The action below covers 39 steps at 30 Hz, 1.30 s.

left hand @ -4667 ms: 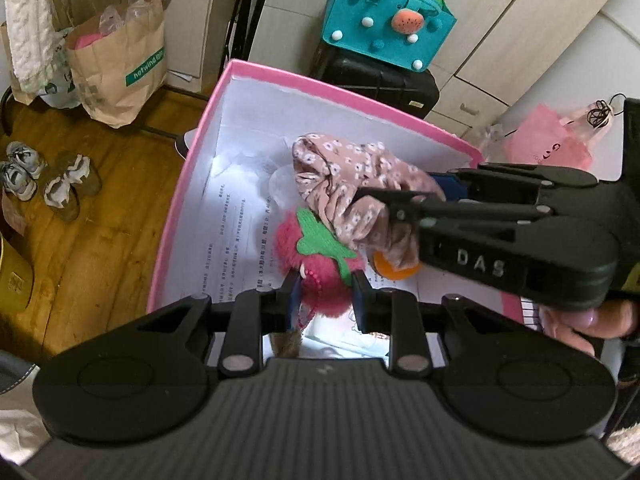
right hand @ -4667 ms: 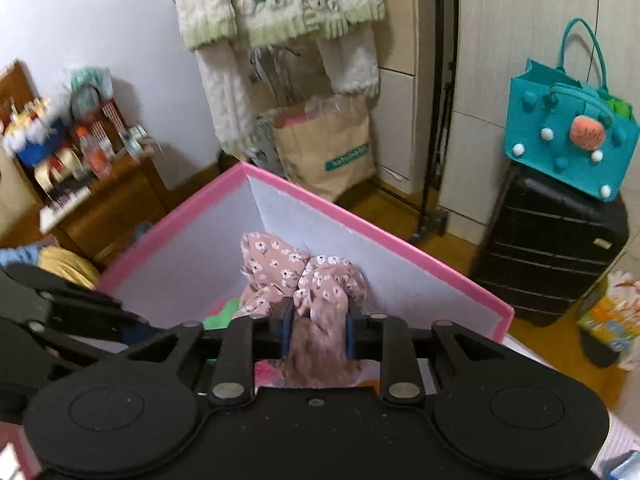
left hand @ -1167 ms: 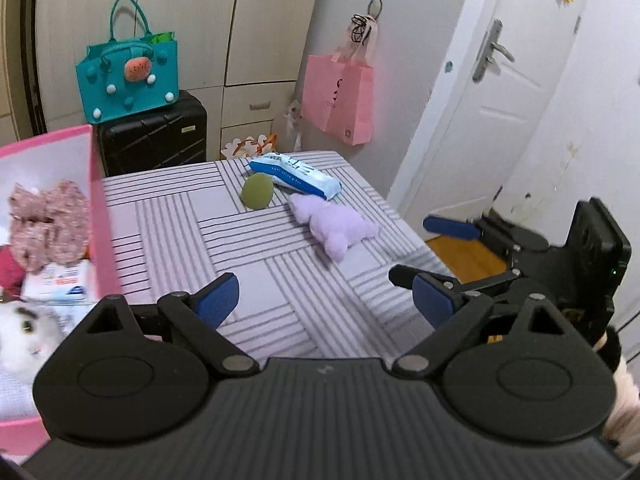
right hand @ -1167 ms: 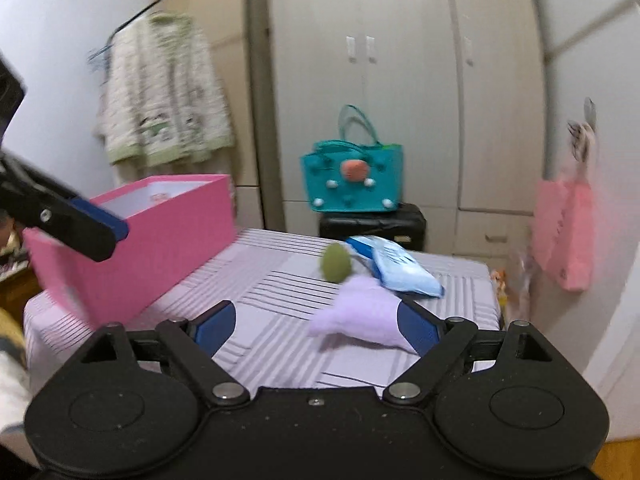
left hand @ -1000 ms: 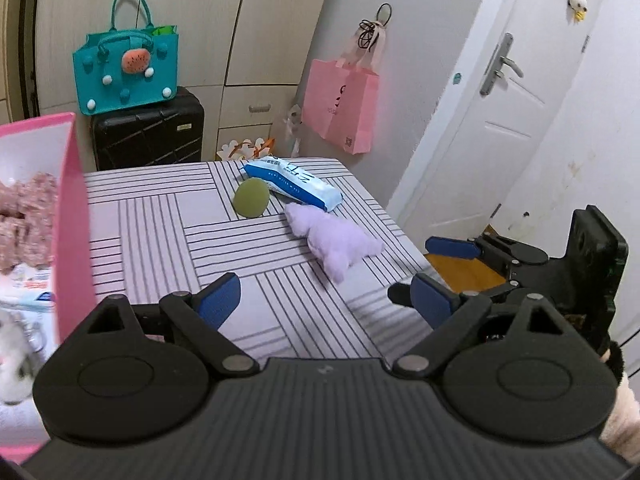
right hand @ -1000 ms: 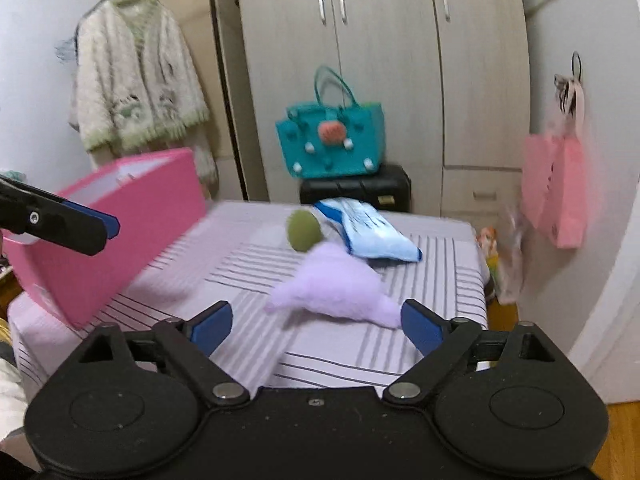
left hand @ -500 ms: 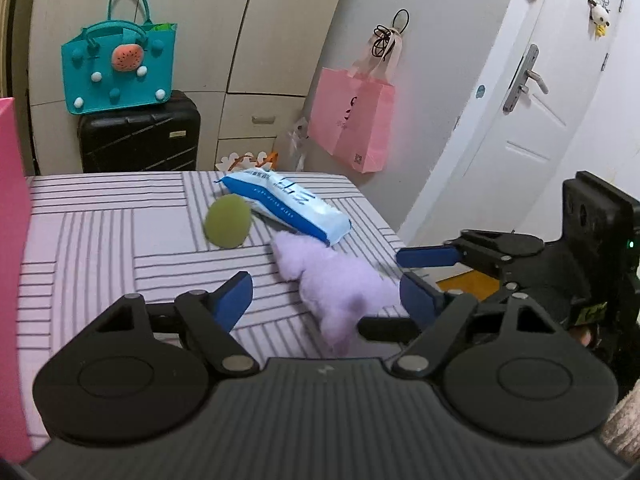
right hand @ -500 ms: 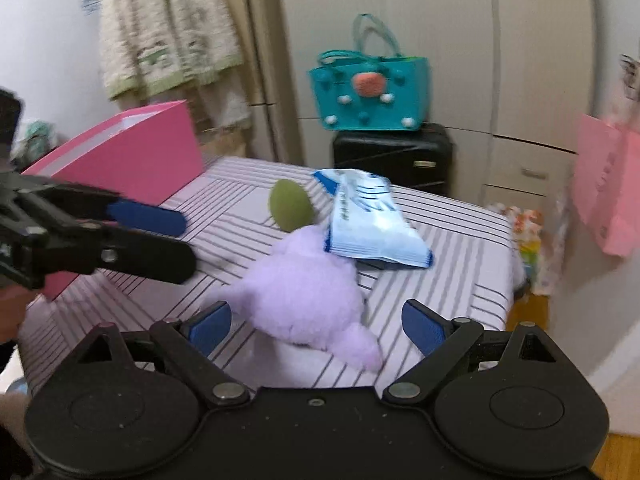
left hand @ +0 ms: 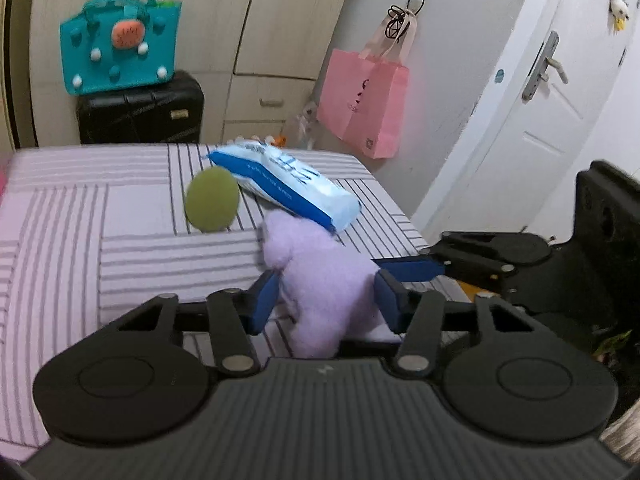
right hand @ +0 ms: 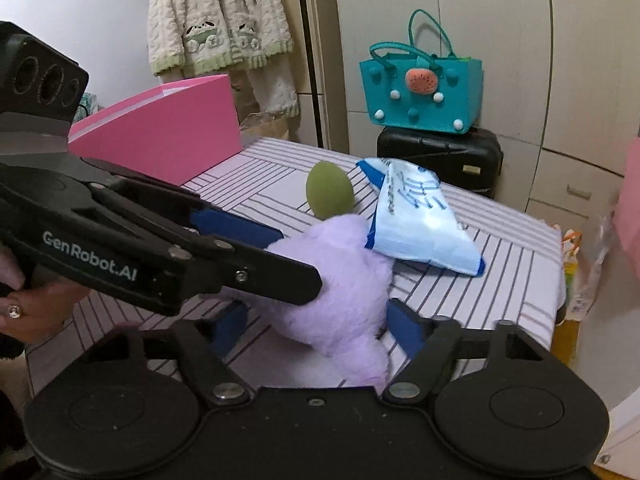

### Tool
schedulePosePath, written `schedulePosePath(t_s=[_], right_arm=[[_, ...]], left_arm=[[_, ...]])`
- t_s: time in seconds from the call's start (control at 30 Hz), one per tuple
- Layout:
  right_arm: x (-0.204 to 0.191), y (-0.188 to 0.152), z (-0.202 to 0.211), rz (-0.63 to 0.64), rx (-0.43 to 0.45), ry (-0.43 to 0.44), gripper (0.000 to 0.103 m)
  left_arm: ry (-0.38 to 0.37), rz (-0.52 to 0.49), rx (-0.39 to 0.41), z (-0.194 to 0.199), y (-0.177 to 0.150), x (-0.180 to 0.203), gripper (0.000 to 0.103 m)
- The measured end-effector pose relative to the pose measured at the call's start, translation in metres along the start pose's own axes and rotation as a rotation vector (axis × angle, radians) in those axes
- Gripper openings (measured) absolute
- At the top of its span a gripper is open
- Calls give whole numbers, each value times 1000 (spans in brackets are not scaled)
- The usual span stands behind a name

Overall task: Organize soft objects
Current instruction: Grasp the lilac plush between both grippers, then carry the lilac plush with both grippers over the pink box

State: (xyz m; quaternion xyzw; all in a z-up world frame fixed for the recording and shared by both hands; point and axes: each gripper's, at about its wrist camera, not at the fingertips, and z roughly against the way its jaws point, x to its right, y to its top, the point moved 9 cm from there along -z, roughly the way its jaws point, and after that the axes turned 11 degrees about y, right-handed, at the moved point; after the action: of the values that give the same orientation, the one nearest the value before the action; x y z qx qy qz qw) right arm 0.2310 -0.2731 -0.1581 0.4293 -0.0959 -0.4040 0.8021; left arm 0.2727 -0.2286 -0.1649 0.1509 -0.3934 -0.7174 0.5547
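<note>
You had both grippers at the purple plush toy, which lay on the striped desk near its front right corner, well apart from the pink box at the desk's far left side. Your left gripper had the toy between its blue pads; its jaws had just been closing, and in the left wrist view the two pads sat right against the plush on either side, though the fluff hid whether they were truly pressing it. Your right gripper straddled the toy's near end from the other side; its jaws had also just been closing, but they stood wider, with the right pad beside the fur and the left pad partly hidden behind the left gripper's arm, so a firm hold was not evident. In the right wrist view the left gripper's long black finger crossed over the toy's left flank, and your hand wrapped its handle at the frame's left edge. Just beyond the toy a green egg-shaped ball stood on the desk, touching or nearly touching the plush, and a blue-and-white soft pack lay beside it with one corner resting over the toy's far edge.
</note>
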Motion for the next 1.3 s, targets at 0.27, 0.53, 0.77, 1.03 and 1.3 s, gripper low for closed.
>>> schedulePosePath(t_s=[0.27,0.53,0.77,1.03,1.3], right_arm=[[-9,-7,4,-43,30,-16,66],[-30,-13,7,-112,20,-46,66],[-50,-24,13,-234,61,-70,66],[-78,-30,18,-275,65,-97,66],[-111,-29,26,-282,67,-120,66]], left_arm=[[-6,20,-8,10,-8,-1,46],[-5,25,-40,27,-19,-3,46],[-23,7,-72,42,-27,-3,46],[-27,-32,-97,67,-42,-2,46],[-36,-61,-98,98,-49,-5,46]])
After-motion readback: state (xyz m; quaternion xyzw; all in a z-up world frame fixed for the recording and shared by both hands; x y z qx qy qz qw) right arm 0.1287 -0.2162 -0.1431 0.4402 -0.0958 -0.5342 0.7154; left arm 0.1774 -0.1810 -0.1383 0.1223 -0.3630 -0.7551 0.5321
